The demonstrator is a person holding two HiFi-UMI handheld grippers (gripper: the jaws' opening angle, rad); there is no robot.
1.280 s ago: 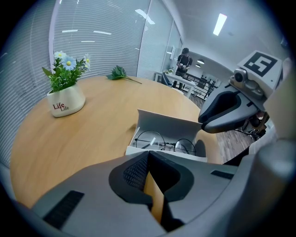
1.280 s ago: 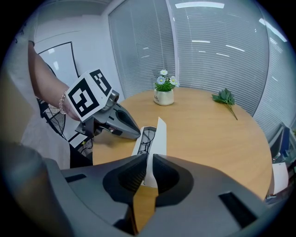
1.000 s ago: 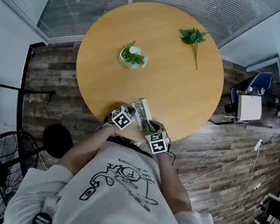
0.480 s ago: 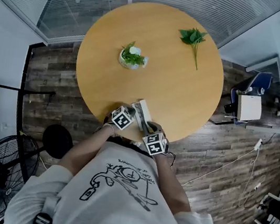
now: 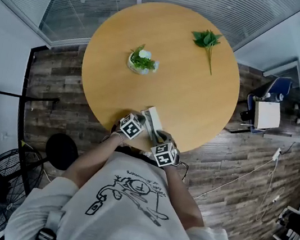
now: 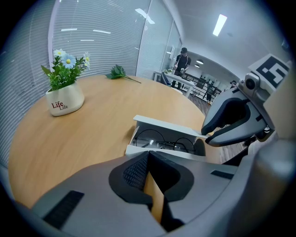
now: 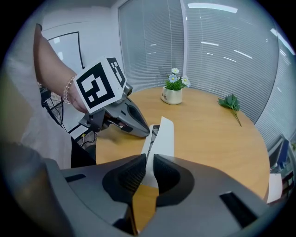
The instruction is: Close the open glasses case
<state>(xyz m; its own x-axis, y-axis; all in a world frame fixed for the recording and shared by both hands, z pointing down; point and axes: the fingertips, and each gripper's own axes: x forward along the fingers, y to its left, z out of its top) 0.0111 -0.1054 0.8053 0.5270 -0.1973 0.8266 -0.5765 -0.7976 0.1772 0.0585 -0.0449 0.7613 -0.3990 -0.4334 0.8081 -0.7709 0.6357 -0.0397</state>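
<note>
At the near edge of the round table point(image 5: 199, 96) lies the glasses case point(image 5: 151, 119), white and open, with the glasses inside it. Its lid stands up on the far side. The left gripper point(image 6: 148, 155) sits just in front of the case. Its jaws are pressed together and hold nothing. The right gripper point(image 7: 147, 162) is at the right end of the case. Its jaws are almost together, with only a thin slit between them, and the end of the white lid sits in that slit. Far off on the table stand a small flower pot point(image 5: 141, 62) and a green sprig point(image 5: 207, 41).
</note>
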